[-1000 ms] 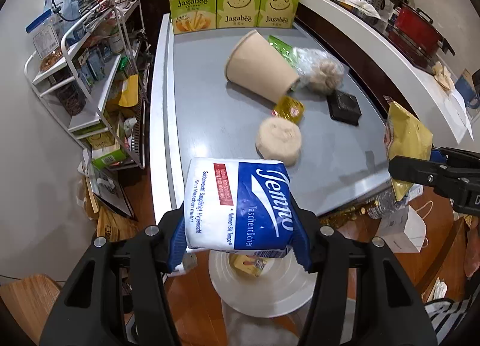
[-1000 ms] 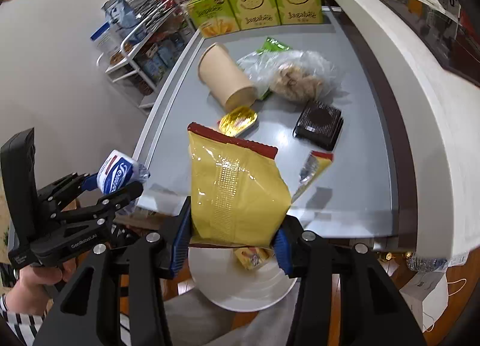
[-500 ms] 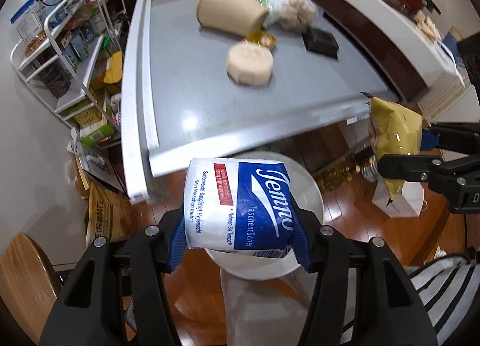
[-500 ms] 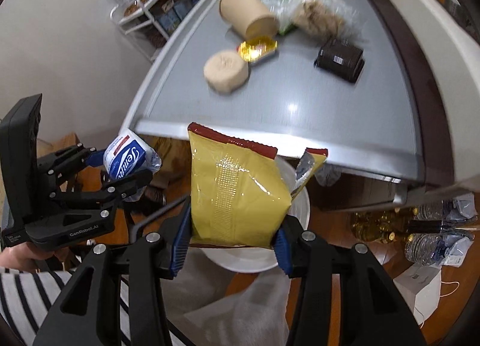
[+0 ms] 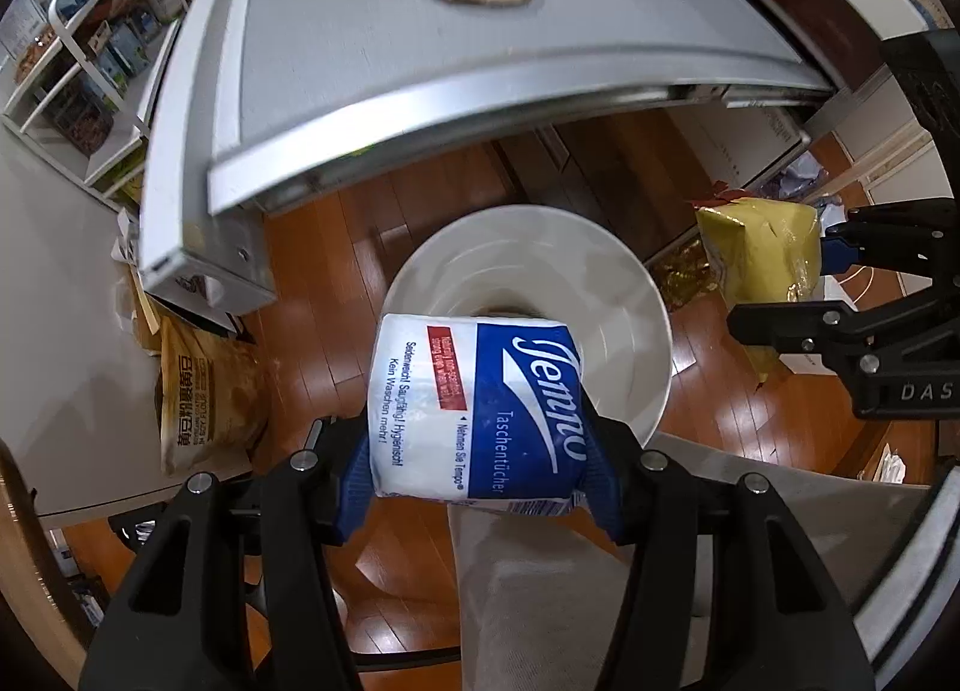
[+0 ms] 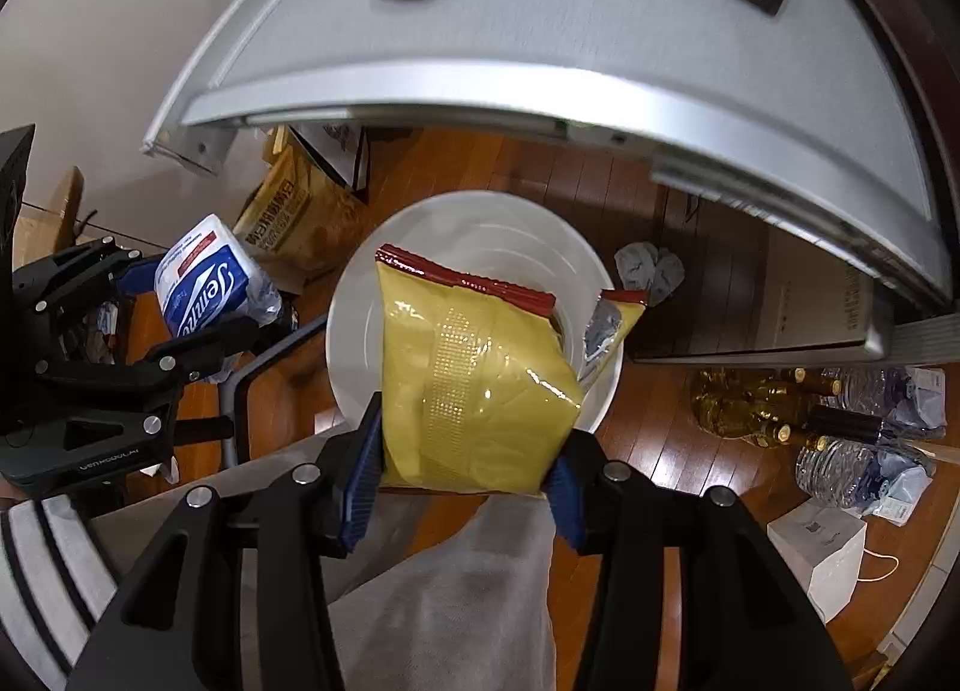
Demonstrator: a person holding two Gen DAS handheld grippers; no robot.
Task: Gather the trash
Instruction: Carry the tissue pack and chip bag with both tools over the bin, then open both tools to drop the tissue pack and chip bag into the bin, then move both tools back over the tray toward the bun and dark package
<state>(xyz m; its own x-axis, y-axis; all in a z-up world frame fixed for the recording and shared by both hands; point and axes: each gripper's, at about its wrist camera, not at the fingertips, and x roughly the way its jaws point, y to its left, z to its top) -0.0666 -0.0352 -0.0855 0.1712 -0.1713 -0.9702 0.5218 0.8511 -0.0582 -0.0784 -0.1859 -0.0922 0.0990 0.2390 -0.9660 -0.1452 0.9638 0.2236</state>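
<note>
Your left tongs (image 5: 477,475) clamp the blue-and-white tissue pack (image 5: 474,409) over the near rim of the white bin (image 5: 636,295) on the wooden floor. Your right tongs (image 6: 462,490) pinch the yellow snack bag (image 6: 474,391) above the bin, below the table (image 6: 540,19) edge.

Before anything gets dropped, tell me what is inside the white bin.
The white bin shows bare ribbed walls. Its bottom is mostly hidden: by the tissue pack in the left wrist view, by the yellow bag in the right.
</note>
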